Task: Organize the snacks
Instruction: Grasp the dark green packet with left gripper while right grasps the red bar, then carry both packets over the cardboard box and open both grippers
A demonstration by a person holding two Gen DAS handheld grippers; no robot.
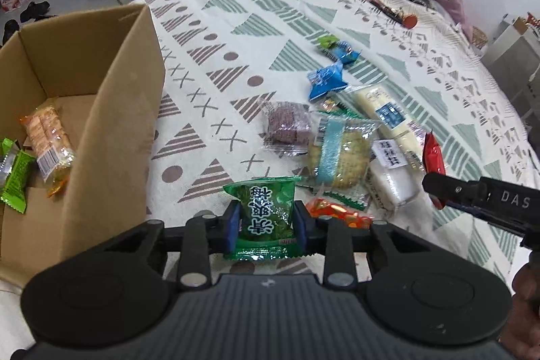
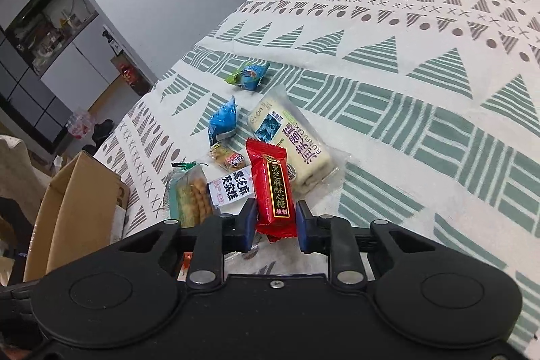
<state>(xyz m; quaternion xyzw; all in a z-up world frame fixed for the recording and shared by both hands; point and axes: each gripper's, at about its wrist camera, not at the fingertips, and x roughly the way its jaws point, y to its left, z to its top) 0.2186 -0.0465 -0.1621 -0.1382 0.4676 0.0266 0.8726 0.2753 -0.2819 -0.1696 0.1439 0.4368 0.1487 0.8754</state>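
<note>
A: Left tongs, state?
B: Left gripper (image 1: 266,221) clamped on a green snack packet (image 1: 265,215), blue pads pressing both sides, packet upright between them.

A: Right tongs?
B: Right gripper (image 2: 275,221) holds a red candy packet (image 2: 272,188). Left pad is touching it; a slight gap shows at the right pad, yet the packet stands lifted off the cloth.

A: The box?
B: Cardboard box (image 1: 101,97) stands to the left of the left gripper, open. Inside lie an orange biscuit pack (image 1: 47,137) and a green wrapper (image 1: 15,177).

A: Remaining snacks?
B: Ahead of both grippers, on the patterned tablecloth (image 1: 219,32): a cracker pack (image 1: 337,154), a purple cake (image 1: 287,125), a long white cake roll (image 2: 293,137), a blue packet (image 1: 325,80). An orange wrapper (image 1: 337,211) lies just right of the left gripper's pad.

A: Grippers relative to one another?
B: Right one enters the left wrist view from the right, near, not touching
</note>
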